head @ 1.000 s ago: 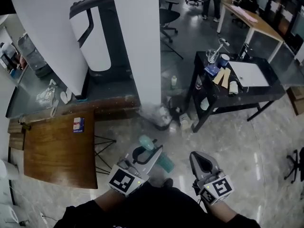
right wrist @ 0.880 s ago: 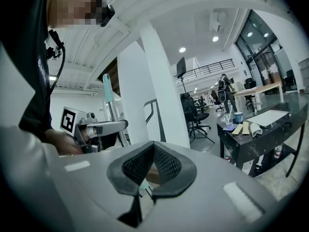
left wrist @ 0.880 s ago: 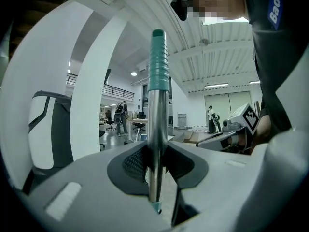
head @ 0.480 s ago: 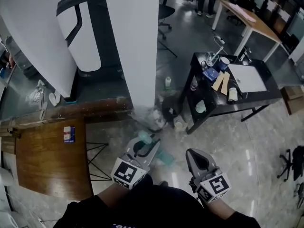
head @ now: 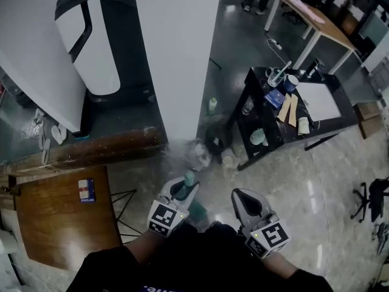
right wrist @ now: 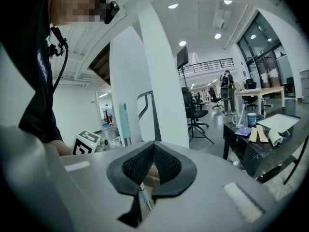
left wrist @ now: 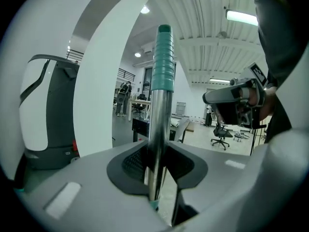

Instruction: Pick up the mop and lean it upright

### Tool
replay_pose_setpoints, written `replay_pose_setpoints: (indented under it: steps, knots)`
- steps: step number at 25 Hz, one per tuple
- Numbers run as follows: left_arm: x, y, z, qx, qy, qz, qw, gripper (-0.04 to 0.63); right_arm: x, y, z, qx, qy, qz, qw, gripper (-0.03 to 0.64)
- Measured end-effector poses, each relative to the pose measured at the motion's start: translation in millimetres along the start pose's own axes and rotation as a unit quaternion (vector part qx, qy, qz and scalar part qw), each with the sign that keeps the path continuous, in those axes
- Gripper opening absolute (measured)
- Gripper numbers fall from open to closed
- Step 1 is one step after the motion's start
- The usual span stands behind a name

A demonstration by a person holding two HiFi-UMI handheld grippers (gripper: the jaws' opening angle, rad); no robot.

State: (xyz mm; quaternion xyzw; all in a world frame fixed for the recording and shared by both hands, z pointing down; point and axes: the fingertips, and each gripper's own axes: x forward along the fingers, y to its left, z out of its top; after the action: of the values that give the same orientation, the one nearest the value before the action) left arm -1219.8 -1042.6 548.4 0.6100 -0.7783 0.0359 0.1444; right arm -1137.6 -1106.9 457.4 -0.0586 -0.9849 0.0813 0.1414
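Grey floor [head: 316, 187] below, mop handle [left wrist: 163, 62] stands upright in left gripper [left wrist: 155, 153].

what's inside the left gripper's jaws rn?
The mop handle: its metal shaft is clamped between the pads of the left gripper, teal grip above. Its lower end is hidden below the jaws.

The mop [left wrist: 159, 129] is a bright metal pole topped by a ribbed teal grip [left wrist: 163, 57]. It stands near upright, clamped between the jaws of the left gripper [head: 184, 186]. In the head view it sits at 6 o'clock, grip end toward 12 o'clock — a further teal section [head: 198, 211] shows below the jaws.
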Motion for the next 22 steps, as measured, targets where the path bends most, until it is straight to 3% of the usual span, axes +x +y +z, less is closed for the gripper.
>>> replay_pose_setpoints:
  steps: [7, 15, 22]
  knots:
    - [27, 66, -46, -0.018, 0.051, 0.06, 0.9968, 0.106, 37, -24, -9, 0.001, 0.028, 0.02, 0.999, 0.005]
    - [60, 121, -107, -0.071, 0.121, 0.13, 0.9816, 0.107, 65, -75, 3, -0.016, 0.05, 0.047, 0.998, 0.005]
    - [107, 167, -104, -0.092, 0.107, 0.167, 0.9758, 0.107, 72, -119, -9, -0.001, 0.085, 0.031, 0.996, 0.005]
